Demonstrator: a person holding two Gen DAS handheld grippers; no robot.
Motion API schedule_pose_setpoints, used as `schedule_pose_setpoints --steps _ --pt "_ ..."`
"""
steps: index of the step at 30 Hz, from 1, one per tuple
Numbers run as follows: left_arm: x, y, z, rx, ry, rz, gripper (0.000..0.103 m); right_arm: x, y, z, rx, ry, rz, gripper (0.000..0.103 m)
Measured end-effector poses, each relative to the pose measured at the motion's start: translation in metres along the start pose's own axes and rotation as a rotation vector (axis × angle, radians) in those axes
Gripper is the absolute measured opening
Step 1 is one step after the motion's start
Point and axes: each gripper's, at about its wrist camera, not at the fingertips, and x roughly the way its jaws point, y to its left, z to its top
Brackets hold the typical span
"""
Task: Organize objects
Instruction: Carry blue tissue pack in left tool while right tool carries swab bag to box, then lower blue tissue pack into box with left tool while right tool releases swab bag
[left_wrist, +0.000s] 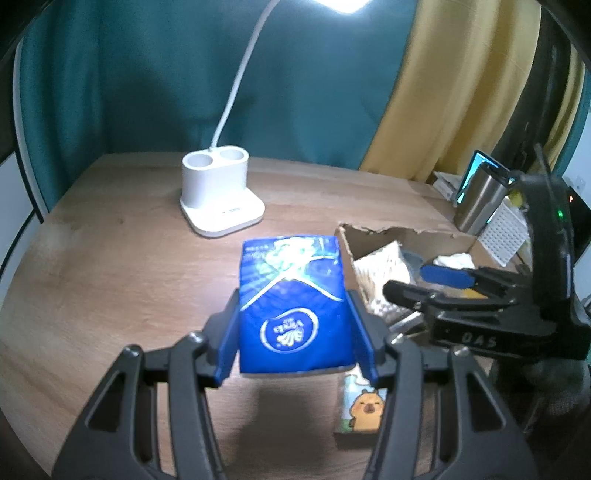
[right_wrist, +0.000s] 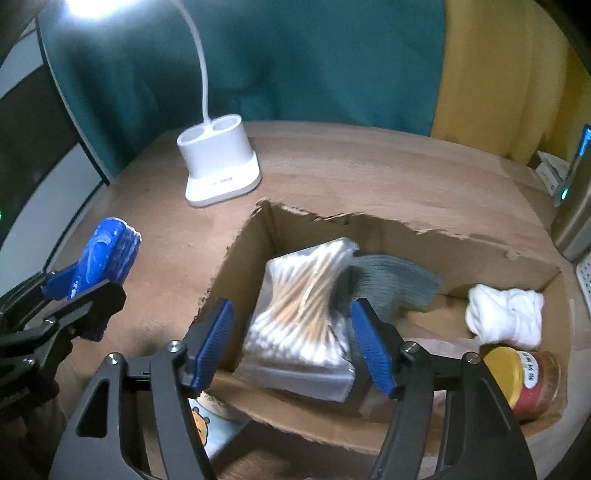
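Our left gripper's (left_wrist: 293, 332) jaws clamp the blue plastic tissue pack (left_wrist: 291, 295), lifted for boxing; our right gripper's (right_wrist: 291, 343) jaws stand wide around the bagged cotton swabs (right_wrist: 303, 306) lying in the torn cardboard box (right_wrist: 480, 243).

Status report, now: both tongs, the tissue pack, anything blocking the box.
Left tongs shut on blue tissue pack, held off the table. Right tongs open over cotton swab bag in cardboard box. Box crowded: grey cloth, white cloth, jar.
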Motion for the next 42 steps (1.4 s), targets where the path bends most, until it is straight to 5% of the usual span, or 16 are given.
schedule_pose_setpoints --steps 21,42 --pt "0.006 -0.076 0.004 0.057 0.007 -0.007 0.054 -0.064 -0.082 -0.019 0.059 -0.115 -0.070 0.069" --pt "0.045 -0.138 0.015 0.121 0.051 -0.015 0.054 -0.073 -0.144 -0.027 0.091 -0.134 -0.067 0.069"
